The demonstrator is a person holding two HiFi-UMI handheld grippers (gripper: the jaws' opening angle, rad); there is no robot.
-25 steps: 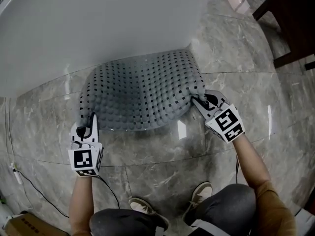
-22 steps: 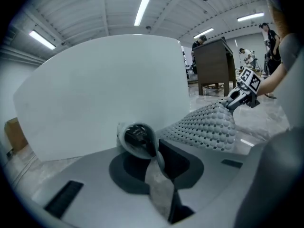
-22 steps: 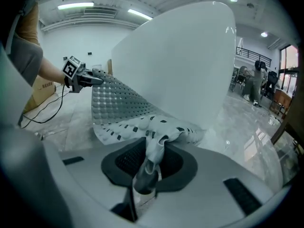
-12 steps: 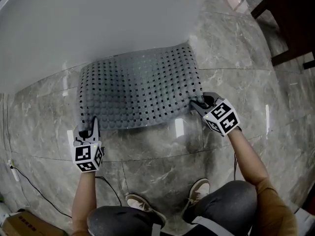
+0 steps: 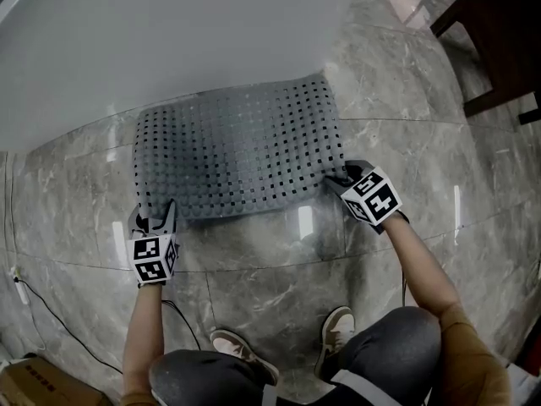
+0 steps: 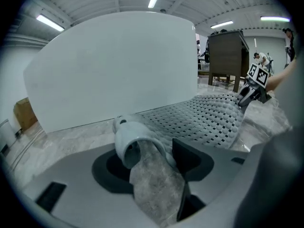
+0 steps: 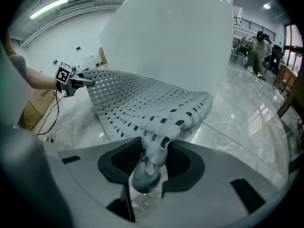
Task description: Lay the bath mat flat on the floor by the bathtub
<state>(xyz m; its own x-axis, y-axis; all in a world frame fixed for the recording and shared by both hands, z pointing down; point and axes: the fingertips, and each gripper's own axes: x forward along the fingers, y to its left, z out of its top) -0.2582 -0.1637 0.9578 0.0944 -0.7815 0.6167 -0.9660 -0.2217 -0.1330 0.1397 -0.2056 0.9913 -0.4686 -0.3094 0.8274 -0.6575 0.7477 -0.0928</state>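
Note:
The grey perforated bath mat (image 5: 241, 150) lies spread on the marble floor against the white bathtub (image 5: 169, 41), nearly flat. My left gripper (image 5: 155, 214) is at its near left corner. Its jaws have just been opening and stand open; the curled corner (image 6: 130, 144) rests loose between them, with floor showing beside it. My right gripper (image 5: 338, 176) is at the near right corner. Its jaws have been opening too, but the bunched corner (image 7: 154, 144) still touches both pads. Each gripper view shows the other gripper across the mat (image 6: 251, 87) (image 7: 71, 82).
Dark wooden furniture (image 5: 499, 32) stands at the far right. A black cable (image 5: 51, 320) runs over the floor at the left, near a cardboard box (image 5: 34, 387). The person's shoes (image 5: 245, 349) are just behind the grippers. People stand far off (image 7: 259, 44).
Both grippers have sunk toward the floor and drawn the mat's near edge down. The humped, rumpled mat has flattened out. The left jaws have opened off the corner.

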